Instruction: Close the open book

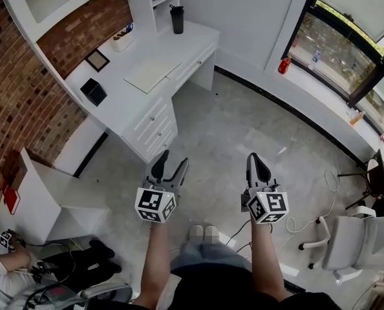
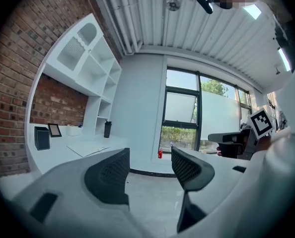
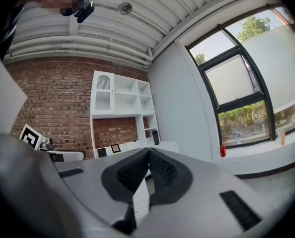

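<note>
The open book (image 1: 152, 74) lies flat with pale pages on the white desk (image 1: 124, 105) at the upper left, well ahead of both grippers. In the left gripper view the book (image 2: 88, 148) shows low on the desk at the left. My left gripper (image 1: 171, 160) hangs over the grey floor with its jaws apart and nothing between them (image 2: 150, 155). My right gripper (image 1: 255, 159) is beside it, also over the floor, its ribbed pads pressed together on nothing (image 3: 148, 152). Both point roughly level, far from the book.
On the desk stand a black bottle (image 1: 177, 18), a small picture frame (image 1: 97, 60), a black box (image 1: 93, 92) and a white container (image 1: 122, 39). A white office chair (image 1: 360, 237) is at the right, a low white table (image 1: 37, 199) and a seated person (image 1: 4, 270) at the left. Cables trail on the floor.
</note>
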Available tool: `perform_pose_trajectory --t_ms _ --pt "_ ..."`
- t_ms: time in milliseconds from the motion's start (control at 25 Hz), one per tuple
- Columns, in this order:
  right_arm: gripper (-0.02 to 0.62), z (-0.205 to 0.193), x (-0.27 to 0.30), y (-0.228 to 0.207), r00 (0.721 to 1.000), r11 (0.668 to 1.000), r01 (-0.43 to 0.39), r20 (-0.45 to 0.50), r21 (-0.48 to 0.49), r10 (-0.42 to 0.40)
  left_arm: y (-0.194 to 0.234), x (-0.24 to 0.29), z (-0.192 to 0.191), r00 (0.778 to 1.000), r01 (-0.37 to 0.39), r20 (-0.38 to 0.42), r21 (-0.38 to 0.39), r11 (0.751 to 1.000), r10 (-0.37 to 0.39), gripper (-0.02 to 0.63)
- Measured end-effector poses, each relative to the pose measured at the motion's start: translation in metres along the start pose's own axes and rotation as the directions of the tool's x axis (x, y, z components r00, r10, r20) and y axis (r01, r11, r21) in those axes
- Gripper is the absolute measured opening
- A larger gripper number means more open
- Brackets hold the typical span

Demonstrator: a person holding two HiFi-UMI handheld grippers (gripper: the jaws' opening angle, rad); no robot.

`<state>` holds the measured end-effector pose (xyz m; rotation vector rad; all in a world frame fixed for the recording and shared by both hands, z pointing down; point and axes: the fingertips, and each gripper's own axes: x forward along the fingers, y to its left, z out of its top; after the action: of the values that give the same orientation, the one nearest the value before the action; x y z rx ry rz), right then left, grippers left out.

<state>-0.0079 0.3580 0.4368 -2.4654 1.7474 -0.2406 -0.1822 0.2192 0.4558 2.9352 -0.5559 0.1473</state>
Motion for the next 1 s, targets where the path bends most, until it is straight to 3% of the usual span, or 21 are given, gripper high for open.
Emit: perform_pose_trajectory --t_ms 200,640,1000 --pt "0.000 0.010 0.011 0.002 1.000 1.000 0.011 0.024 -0.002 -0.011 0.015 0.001 0.014 0.999 -0.009 0.035 0.013 1.000 0.008 0.256" --pt "0.000 0.054 0.024 0.010 0.990 0.999 0.030 0.140 -0.016 -0.028 0.038 0.001 0.070 0.992 0.003 0.122 0.086 0.996 -0.013 0.259" --pt "0.000 0.073 0.060 0.002 0.984 1.000 0.012 0.176 -0.027 -0.007 0.065 0.021 0.090 0.986 -0.032 0.165 0.096 0.995 0.016 0.259"
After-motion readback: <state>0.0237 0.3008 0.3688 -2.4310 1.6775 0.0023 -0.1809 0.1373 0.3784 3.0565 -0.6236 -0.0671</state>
